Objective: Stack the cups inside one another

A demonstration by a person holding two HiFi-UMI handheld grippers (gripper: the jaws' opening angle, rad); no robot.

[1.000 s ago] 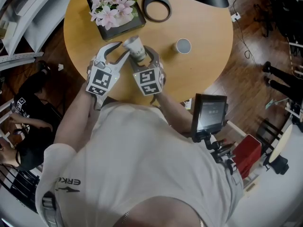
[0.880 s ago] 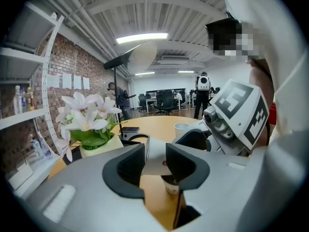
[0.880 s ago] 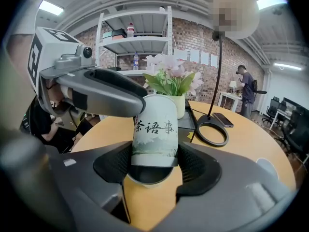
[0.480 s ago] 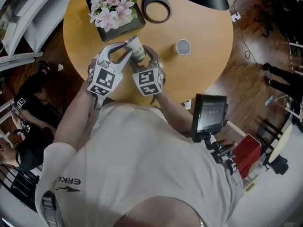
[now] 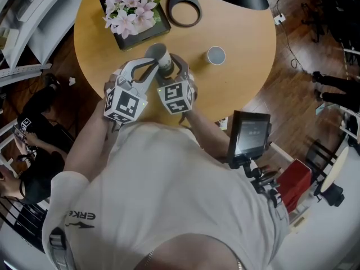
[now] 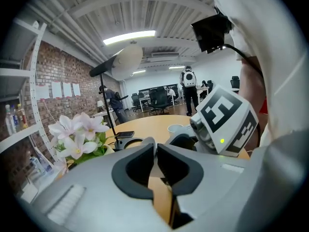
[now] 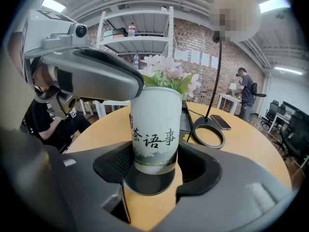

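A white paper cup (image 5: 163,62) with printed characters (image 7: 155,129) stands upright between the pads of my right gripper (image 5: 169,72) (image 7: 153,166), which grips its lower half above the round wooden table (image 5: 242,27). My left gripper (image 5: 153,59) (image 6: 155,146) reaches in from the left. Its jaws have just been closing and now pinch the cup's top rim, seen as a thin pale edge between the tips. In the right gripper view, the left gripper (image 7: 137,83) sits at the cup's upper left. A second cup (image 5: 216,55) (image 6: 177,128) stands alone to the right.
A dark box of pink flowers (image 5: 134,13) sits behind the cup on the left. The lamp's ring base (image 5: 183,7) (image 7: 208,132) lies behind, with a phone (image 6: 124,134) near it. A small screen on a stand (image 5: 249,136) is off the table's near right edge.
The left gripper moved in toward the cup, and its wide-open jaws closed on the cup's rim. The cup went from tilted to more upright. The right gripper stayed put.
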